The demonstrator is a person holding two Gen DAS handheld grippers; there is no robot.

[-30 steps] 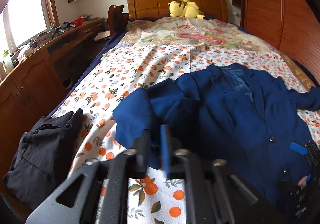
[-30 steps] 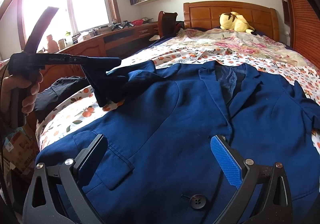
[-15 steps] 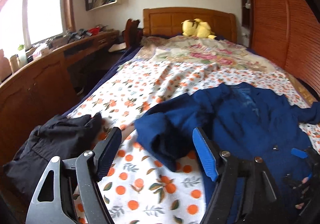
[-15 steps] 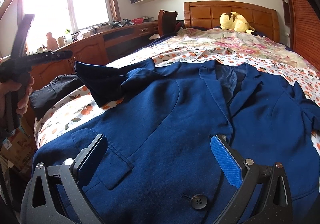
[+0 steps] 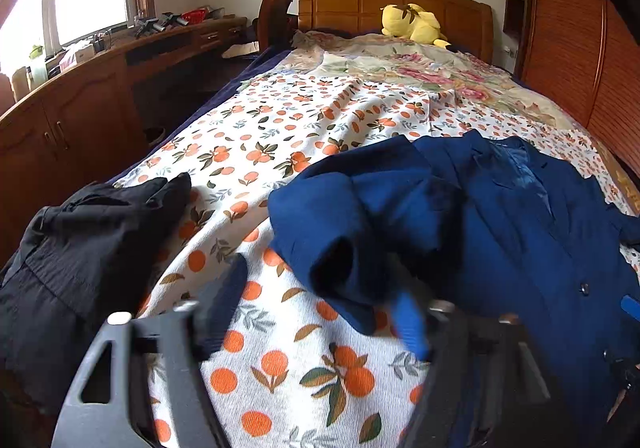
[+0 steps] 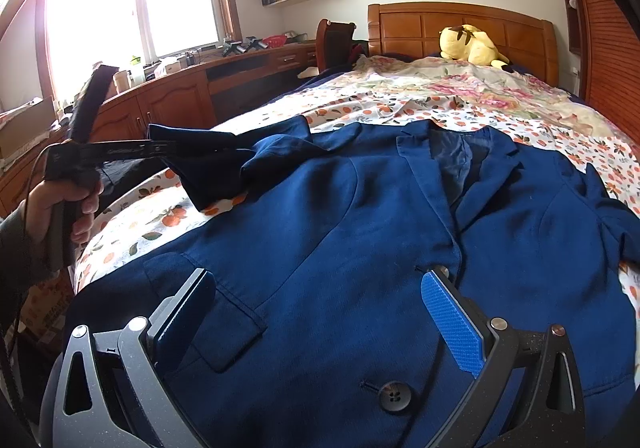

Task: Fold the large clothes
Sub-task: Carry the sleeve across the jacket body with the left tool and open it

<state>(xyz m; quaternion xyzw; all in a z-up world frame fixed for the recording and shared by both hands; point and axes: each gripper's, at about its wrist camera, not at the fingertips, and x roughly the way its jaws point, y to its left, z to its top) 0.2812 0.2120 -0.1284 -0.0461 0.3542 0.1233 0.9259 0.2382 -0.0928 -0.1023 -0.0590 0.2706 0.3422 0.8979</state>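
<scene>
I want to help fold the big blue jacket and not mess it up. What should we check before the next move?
1. Left gripper open: ok, the fingers stand apart, though blurred.
2. Sleeve cuff sitting between the left fingers: cannot tell, too blurred.
3. Right gripper open over the jacket front: ok.
4. Jacket lying flat: not ok, that sleeve is bunched up.
5. Black clothes apart from the jacket: ok, the orange-print sheet shows between them.
</scene>
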